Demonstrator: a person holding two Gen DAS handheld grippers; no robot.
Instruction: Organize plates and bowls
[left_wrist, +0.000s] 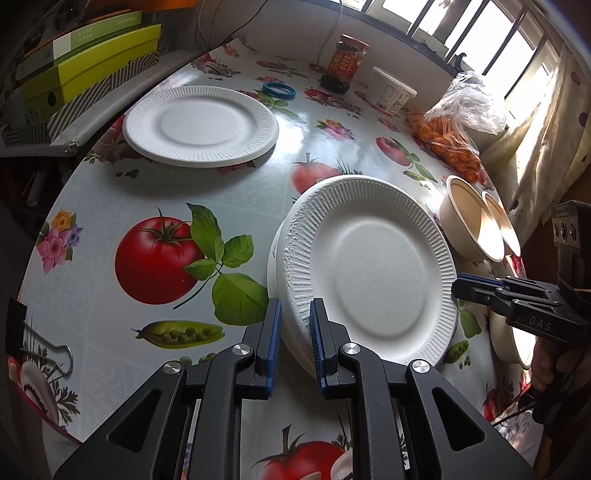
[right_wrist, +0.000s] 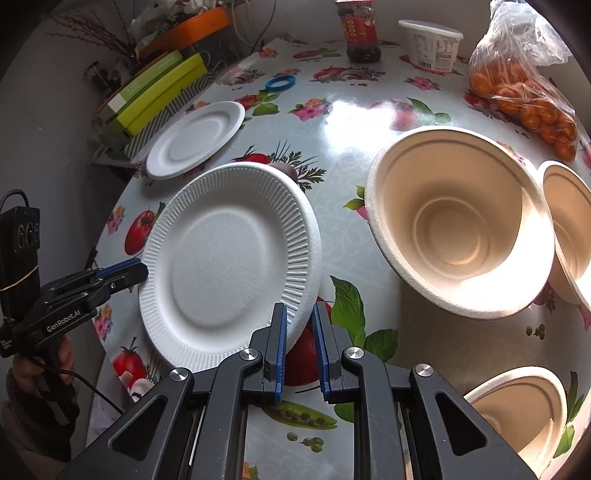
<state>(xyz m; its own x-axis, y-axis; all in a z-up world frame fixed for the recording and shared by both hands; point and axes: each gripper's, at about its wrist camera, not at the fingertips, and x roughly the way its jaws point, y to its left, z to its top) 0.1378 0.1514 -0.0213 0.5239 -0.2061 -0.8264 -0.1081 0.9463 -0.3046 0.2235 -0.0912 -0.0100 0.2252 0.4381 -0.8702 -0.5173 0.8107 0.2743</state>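
Observation:
A white foam plate (left_wrist: 373, 269) sits on the flowered tablecloth, tilted up on its near side, and shows in the right wrist view (right_wrist: 229, 262) too. My left gripper (left_wrist: 295, 314) straddles its near rim, jaws a little apart around the edge. My right gripper (right_wrist: 299, 317) straddles the opposite rim the same way. Whether either one is pinching the rim is unclear. A second white plate (left_wrist: 201, 125) lies flat at the far left. Three beige bowls (right_wrist: 458, 221) (right_wrist: 570, 229) (right_wrist: 524, 410) stand on the right.
A red-labelled jar (left_wrist: 345, 62), a white tub (left_wrist: 391, 90), a blue ring (left_wrist: 279, 90) and a bag of oranges (left_wrist: 450, 136) stand at the back. Green boxes (left_wrist: 88, 62) are stacked off the table's left edge. A binder clip (left_wrist: 40, 350) lies near left.

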